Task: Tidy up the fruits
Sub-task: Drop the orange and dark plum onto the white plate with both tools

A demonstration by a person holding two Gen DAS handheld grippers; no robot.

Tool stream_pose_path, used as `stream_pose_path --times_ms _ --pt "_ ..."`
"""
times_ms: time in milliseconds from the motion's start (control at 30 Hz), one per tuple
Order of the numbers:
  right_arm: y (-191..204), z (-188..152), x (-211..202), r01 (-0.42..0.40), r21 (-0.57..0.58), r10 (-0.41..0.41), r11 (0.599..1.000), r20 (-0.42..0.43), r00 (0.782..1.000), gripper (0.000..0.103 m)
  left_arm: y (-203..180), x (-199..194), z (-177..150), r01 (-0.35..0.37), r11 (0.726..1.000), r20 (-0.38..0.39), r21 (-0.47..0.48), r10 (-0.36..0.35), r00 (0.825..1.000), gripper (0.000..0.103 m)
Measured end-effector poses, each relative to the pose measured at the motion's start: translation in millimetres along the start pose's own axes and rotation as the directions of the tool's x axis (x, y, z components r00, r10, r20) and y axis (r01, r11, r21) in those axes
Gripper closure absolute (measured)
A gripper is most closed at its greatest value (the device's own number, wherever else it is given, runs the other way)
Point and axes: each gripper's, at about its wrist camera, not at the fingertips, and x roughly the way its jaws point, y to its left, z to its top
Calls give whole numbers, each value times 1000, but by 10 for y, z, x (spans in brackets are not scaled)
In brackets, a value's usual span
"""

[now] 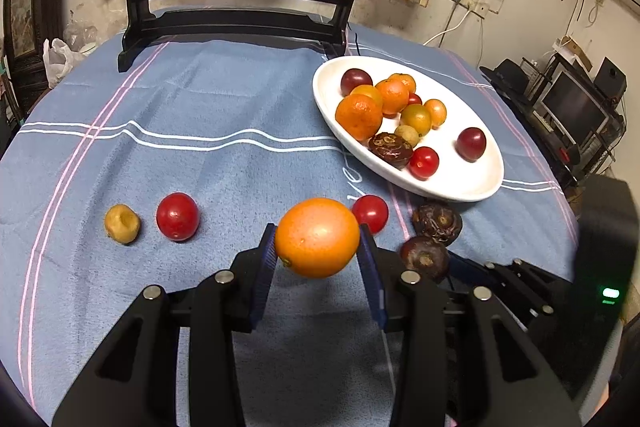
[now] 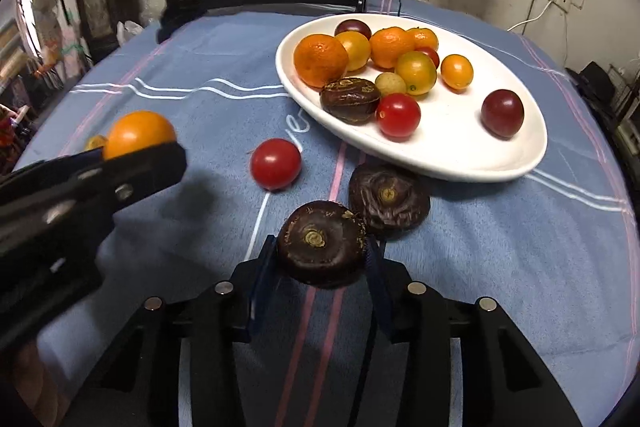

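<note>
My left gripper (image 1: 318,247) is shut on an orange fruit (image 1: 317,237) and holds it above the blue cloth; the fruit also shows in the right wrist view (image 2: 138,133). My right gripper (image 2: 322,257) is shut on a dark brown water chestnut (image 2: 322,243), seen too in the left wrist view (image 1: 425,259). A second water chestnut (image 2: 389,201) lies just beyond it. A white oval plate (image 2: 460,155) at the right holds several fruits. A red tomato (image 2: 275,163) lies near the plate. Another red tomato (image 1: 177,216) and a tan longan (image 1: 122,223) lie to the left.
A dark wooden stand (image 1: 236,23) with a round painted screen stands at the table's far edge. The blue striped cloth (image 1: 224,99) covers the round table. A white bag (image 1: 60,57) sits off the far left edge. Shelves with a monitor (image 1: 572,107) are at right.
</note>
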Motion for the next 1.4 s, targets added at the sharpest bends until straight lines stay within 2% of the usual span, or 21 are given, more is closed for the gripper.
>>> stream_pose_path --times_ms 67,200,433,600,700,800,933,1100,1133,1200,1333,1400 --pt "-81 -71 -120 -55 6 55 998 24 998 60 -1 1 0 2 1000 -1 -1 -2 1000 64" --pt "-286 -173 -411 -72 18 70 997 90 993 60 -56 -22 -13 16 1000 9 21 -16 1000 64" --pt "-659 59 -810 -26 75 8 997 231 973 60 -243 -118 66 63 997 25 48 -64 998 64" --pt "-815 294 -822 -8 121 -32 993 319 947 59 -504 -133 385 77 992 45 96 -82 996 64" --pt "-862 346 -666 -3 137 -43 991 330 943 59 -648 -1 590 86 991 44 101 -91 995 64" --pt "-921 349 -477 6 134 -47 991 304 951 59 -763 215 713 83 990 27 115 -87 996 64" --pt "-991 353 -353 19 128 -59 992 319 946 59 -876 537 801 59 989 -10 137 -58 998 64" --pt "-1087 351 -184 17 159 -62 987 284 957 58 -945 843 847 48 991 -43 127 -42 998 64" --pt "-1099 342 -162 21 164 -67 986 281 957 58 -950 880 851 47 991 -50 122 -42 998 63" --pt "-1115 321 -122 28 174 -76 984 272 959 48 -953 918 854 47 992 -48 114 -42 998 43" --pt "-1075 311 -154 35 162 -80 986 275 958 46 -900 792 848 53 994 -14 99 -52 999 37" --pt "-1041 298 -186 36 150 -77 988 275 958 45 -844 709 824 48 995 -7 87 -48 999 32"
